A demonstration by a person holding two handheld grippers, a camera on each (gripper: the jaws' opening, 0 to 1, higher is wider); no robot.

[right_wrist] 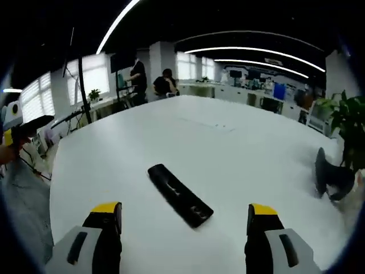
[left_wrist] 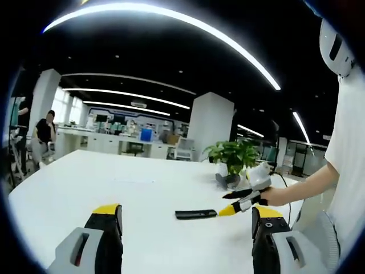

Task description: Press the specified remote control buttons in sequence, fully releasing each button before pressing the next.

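The remote is lying flat on the white table, well in from its edges, touching nothing. The right gripper is hovering near it, jaws spread wide and holding nothing. The left gripper is hanging farther back, jaws likewise wide and empty.

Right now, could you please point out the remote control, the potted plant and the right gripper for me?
remote control (right_wrist: 180, 196), right gripper view, middle of its black top face.
potted plant (left_wrist: 234, 155), left gripper view, green leaves.
right gripper (left_wrist: 231, 202), left gripper view, between its yellow-tipped jaws.
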